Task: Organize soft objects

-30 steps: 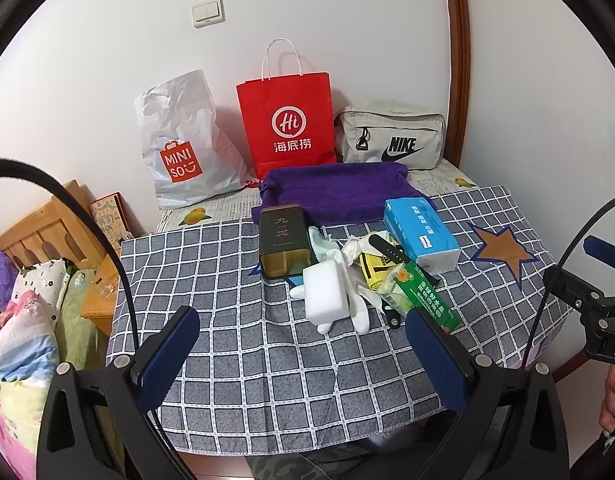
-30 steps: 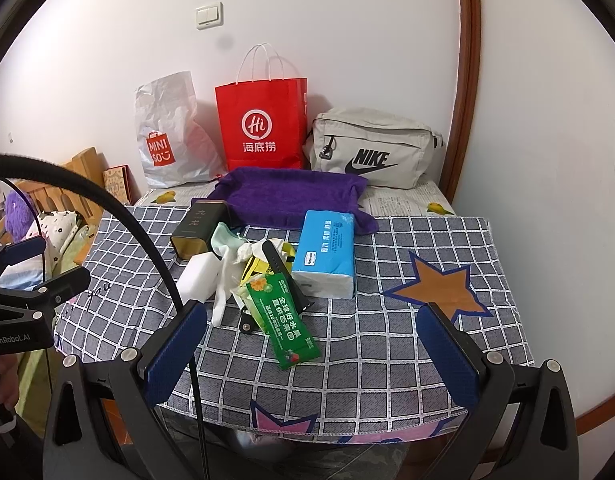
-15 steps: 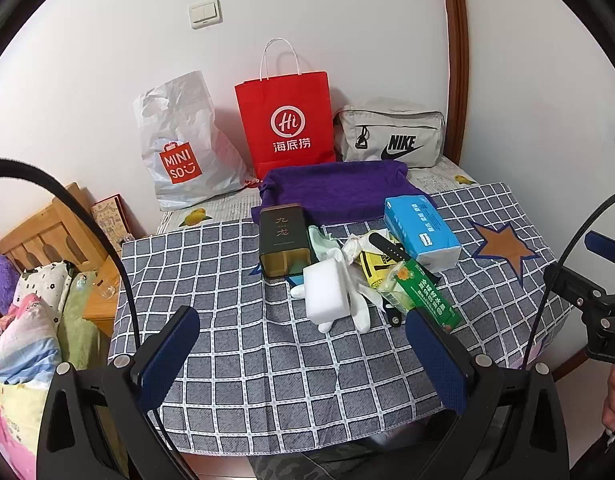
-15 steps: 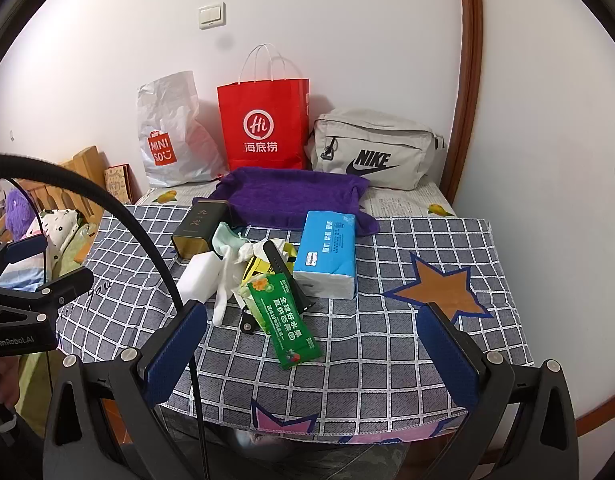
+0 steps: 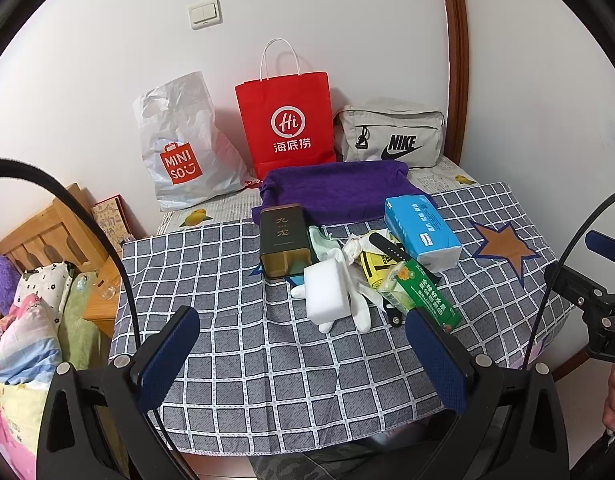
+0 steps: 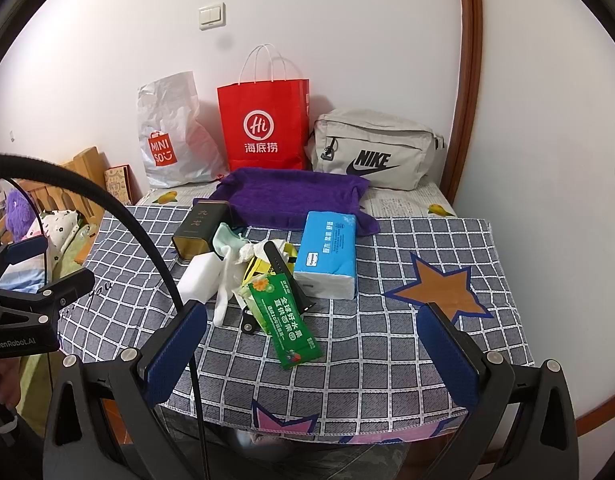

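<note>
Left wrist view shows the left hand-held gripper (image 5: 303, 360) spread wide over the near edge of the desk (image 5: 235, 272), gripping nothing; ahead lies a heap — a white sponge (image 5: 327, 294) on white gloves (image 5: 361, 308), a dark tin (image 5: 285, 236), a blue tissue pack (image 5: 421, 230) and a green packet (image 5: 425, 296); a purple towel (image 5: 335, 190) lies behind it, before three bags; the right hand-held gripper (image 6: 313, 354) is likewise wide apart and empty — hovering at the desk's near edge.
</note>
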Tool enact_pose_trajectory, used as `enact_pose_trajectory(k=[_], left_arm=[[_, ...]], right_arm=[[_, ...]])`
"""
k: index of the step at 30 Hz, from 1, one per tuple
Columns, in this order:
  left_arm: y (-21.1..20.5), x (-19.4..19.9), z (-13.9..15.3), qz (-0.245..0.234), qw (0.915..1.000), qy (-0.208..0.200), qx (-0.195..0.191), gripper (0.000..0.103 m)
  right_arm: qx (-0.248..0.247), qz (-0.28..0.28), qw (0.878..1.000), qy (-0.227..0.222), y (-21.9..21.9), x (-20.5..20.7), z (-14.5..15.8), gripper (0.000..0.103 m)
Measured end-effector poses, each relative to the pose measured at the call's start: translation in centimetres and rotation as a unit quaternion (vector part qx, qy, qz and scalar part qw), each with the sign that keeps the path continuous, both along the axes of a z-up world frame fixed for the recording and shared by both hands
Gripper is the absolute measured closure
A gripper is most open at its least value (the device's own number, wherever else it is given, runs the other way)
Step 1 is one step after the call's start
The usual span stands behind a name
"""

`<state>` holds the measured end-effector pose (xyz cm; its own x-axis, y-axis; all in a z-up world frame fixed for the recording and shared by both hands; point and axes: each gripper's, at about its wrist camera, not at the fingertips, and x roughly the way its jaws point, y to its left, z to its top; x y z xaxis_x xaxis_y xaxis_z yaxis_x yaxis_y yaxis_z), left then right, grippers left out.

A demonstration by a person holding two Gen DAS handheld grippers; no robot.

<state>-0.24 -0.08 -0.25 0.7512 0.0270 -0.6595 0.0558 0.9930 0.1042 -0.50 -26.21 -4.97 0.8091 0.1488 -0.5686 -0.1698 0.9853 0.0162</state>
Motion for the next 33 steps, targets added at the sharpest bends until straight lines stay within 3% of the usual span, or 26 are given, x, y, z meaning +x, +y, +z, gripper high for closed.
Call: enact_pose_trajectory(k=[16,21,27,32,33], left_arm=[[0.5,1.5,-1.4,-0.004,0.9999,0.009,-0.005,0.0],[1.4,2.8,-2.7,0.008,0.9997,0.024,0.001,0.0],[2.7,5.0,-4.7,0.006,0.999,0.042,-0.012,0.0],[4.3,7.6,-8.0,0.025,0.9962,0.083,-0.005,0.0],[4.4,7.8,-8.4,0.025,0.996,0.086,-0.005,0.0]], right_arm=[[0.013,0.005,1.0,0.021,-0.5,1.9,-1.8,0.0],[0.025,0.042,0.998,0.03,0.0,3.8,-3.9,0.0],[0.004,0.07,0.997,0.044,1.7,6.0,-7.1,0.001],[-0.002,0.101,0.994,0.048,2.4,7.8,-10.1,0.005],[-0.001,0.108,0.993,0.052,2.5,8.1,-10.6,0.01]])
